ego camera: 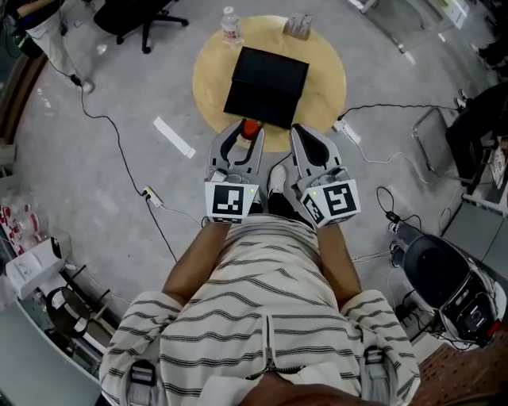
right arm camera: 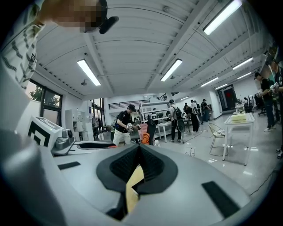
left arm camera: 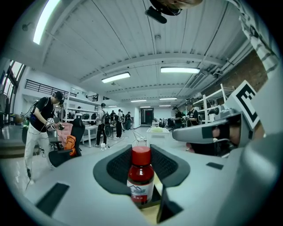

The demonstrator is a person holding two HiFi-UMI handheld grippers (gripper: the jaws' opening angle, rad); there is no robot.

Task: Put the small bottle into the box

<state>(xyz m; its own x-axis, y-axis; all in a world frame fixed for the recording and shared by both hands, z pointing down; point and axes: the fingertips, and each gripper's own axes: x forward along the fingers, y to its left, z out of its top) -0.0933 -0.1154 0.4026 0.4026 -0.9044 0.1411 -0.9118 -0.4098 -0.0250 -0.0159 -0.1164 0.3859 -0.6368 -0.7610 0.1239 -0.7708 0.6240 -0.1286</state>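
Observation:
A small bottle (ego camera: 250, 129) with dark red contents and a red cap stands upright between the jaws of my left gripper (ego camera: 244, 132), just above the near rim of the round table. In the left gripper view the bottle (left arm camera: 141, 178) fills the gap and both pads press on its sides. The closed black box (ego camera: 267, 86) lies on the table just beyond the bottle. My right gripper (ego camera: 299, 132) hovers beside the left one at the table's near edge. Its jaws meet at the tips in the right gripper view (right arm camera: 138, 149), with nothing between them.
The yellow round table (ego camera: 327, 75) carries a clear water bottle (ego camera: 230, 25) and a small clear object (ego camera: 299, 26) at its far edge. On the floor are cables, a power strip (ego camera: 348, 132) and a white strip (ego camera: 173, 136). An office chair (ego camera: 139, 16) stands at the far left.

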